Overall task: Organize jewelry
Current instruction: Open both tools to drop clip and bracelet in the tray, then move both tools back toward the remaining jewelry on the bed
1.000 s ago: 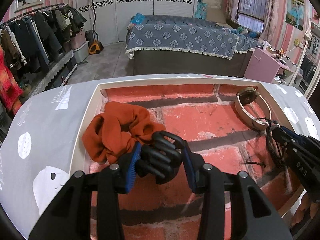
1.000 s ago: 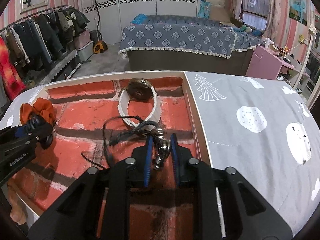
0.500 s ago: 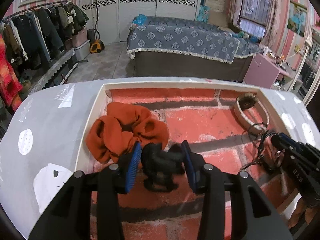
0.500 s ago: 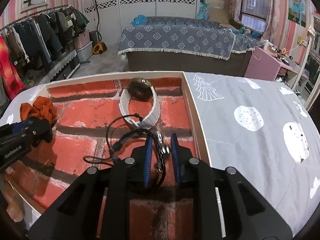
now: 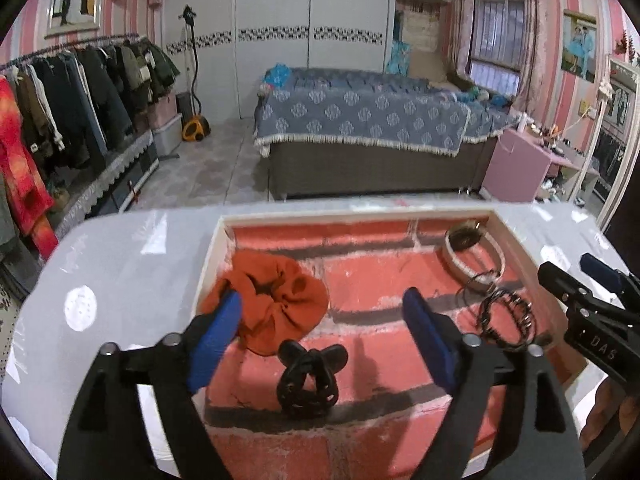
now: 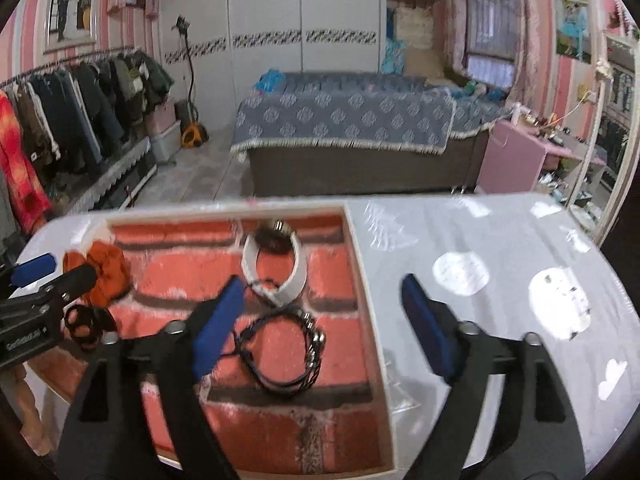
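Left claw (image 5: 322,320) gapes wide, jaws just opened, nothing gripped; hair clip (image 5: 309,380) lies free on the tray floor between and below the blue pads. Right claw (image 6: 320,316) likewise just opened and released; cord bracelet (image 6: 280,350) lies under it, untouched.

Largest first. Counter (image 6: 500,240): grey glossy cover with white shapes, likely slick. Tray (image 5: 214,256): white-walled, brick-print floor, holds everything. Scrunchie (image 5: 276,300), orange, in the tray's left part, just beyond the clip: soft, light, squashes; pinch anywhere on the bulk. Watch (image 6: 276,264) with white band, at the far wall: stiffer, probably the heaviest piece; take by the band, not the face. Bracelet, near the tray's right wall, its cord touching the watch band: limp, tangles easily; grip at the metal beads. Clip: hard plastic, light, may skate; squeeze across the body.

Room beyond: bed, clothes rail at left, white wardrobe, pink striped walls.
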`<state>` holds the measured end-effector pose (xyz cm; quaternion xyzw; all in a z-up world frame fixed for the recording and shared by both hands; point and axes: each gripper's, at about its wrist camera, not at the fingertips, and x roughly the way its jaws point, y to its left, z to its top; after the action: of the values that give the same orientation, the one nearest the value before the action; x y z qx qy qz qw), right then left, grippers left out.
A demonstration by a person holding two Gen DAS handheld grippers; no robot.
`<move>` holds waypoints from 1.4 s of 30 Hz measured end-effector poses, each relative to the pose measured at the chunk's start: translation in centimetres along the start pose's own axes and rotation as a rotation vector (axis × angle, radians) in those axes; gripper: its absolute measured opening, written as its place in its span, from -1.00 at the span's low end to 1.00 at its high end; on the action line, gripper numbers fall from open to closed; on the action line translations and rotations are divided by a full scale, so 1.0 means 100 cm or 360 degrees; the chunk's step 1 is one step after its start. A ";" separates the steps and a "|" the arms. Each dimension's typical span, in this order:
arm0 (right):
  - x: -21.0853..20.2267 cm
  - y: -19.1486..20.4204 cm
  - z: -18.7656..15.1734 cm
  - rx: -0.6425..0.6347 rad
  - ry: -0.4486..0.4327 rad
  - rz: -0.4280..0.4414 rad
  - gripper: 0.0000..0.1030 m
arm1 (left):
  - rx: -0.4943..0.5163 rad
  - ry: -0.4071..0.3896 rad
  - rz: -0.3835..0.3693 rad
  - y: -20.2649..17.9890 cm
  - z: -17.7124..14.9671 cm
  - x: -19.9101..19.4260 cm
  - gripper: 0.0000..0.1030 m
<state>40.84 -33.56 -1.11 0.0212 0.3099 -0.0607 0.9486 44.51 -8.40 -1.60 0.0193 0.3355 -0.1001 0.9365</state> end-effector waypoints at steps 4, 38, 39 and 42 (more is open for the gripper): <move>-0.012 -0.003 0.006 -0.0030 -0.0080 -0.0051 0.79 | 0.0001 -0.0063 -0.0001 -0.002 0.004 -0.021 0.69; -0.160 0.001 -0.049 -0.0187 -0.0012 0.0063 0.92 | -0.0042 -0.0074 0.0187 0.063 -0.059 -0.173 0.91; -0.163 0.001 -0.057 -0.0177 0.0001 0.0056 0.91 | -0.0047 -0.0064 0.0202 0.066 -0.064 -0.175 0.91; -0.167 0.002 -0.075 -0.0166 0.0038 0.0060 0.91 | -0.0059 -0.0036 0.0202 0.076 -0.082 -0.181 0.91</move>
<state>23.11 -31.03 2.75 -0.0218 0.3236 -0.0264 0.9456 27.30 3.07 3.27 0.0221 0.3250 -0.0344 0.9448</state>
